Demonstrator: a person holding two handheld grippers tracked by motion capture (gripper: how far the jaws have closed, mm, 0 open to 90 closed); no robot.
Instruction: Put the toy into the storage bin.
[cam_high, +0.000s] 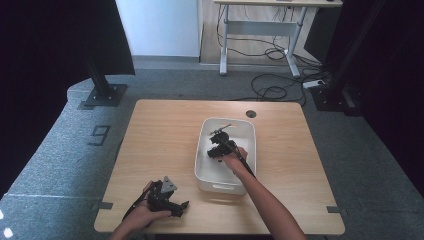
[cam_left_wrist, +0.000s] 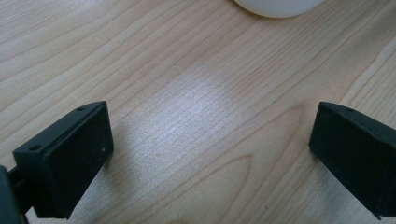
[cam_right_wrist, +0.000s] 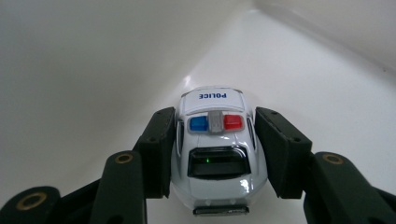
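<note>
White toy police car (cam_right_wrist: 215, 154), with dark blue "POLICE" lettering on the bonnet, a blue and a red roof light either side of a grey centre piece, black tinted windows, one small green glint on the glass. Plain white bin (cam_high: 247, 131), glossy inside. Light wooden table (cam_high: 165, 135) with pale brown grain in long wavy streaks. Matt black on the right gripper (cam_right_wrist: 214, 154), brass-coloured rivets at its joints. Matt black too on the left gripper (cam_high: 168, 204), grey three-cornered plate on top. Speckled grey carpet (cam_high: 55, 150) with a dark "9" marked on it.
</note>
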